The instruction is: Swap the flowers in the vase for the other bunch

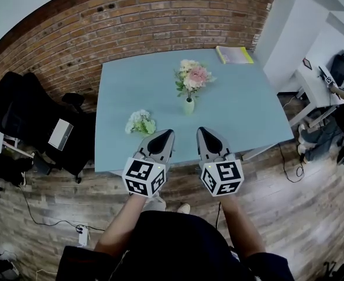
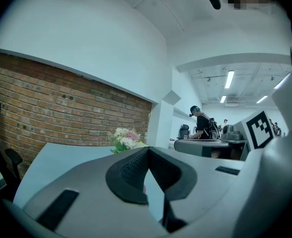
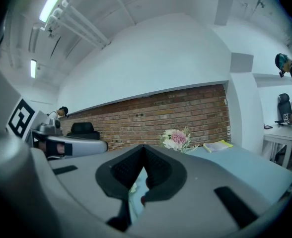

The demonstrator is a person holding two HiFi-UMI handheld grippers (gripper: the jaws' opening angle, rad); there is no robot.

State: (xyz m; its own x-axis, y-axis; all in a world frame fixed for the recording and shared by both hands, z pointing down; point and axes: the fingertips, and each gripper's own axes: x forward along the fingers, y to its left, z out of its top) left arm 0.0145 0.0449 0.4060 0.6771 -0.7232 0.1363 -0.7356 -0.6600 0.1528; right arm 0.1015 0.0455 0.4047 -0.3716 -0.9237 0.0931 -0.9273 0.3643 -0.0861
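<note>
A small pale green vase [image 1: 188, 106] stands near the middle of the light blue table [image 1: 248, 110] and holds pink and white flowers [image 1: 192, 76]. A second bunch of white and green flowers [image 1: 140, 122] lies flat on the table, to the left of the vase and nearer to me. My left gripper [image 1: 168, 133] hovers at the table's near edge, just right of the loose bunch, shut and empty. My right gripper [image 1: 201, 130] is beside it, below the vase, also shut and empty. The vase flowers [image 2: 125, 139] rise beyond the left gripper [image 2: 148, 148], and the same flowers [image 3: 177, 139] show past the right gripper [image 3: 144, 146].
A yellow book [image 1: 234, 54] lies at the table's far right corner. A brick wall [image 1: 131, 22] runs behind the table. A black chair [image 1: 26, 116] with bags stands to the left. A white desk [image 1: 318, 89] with a person at it is on the right.
</note>
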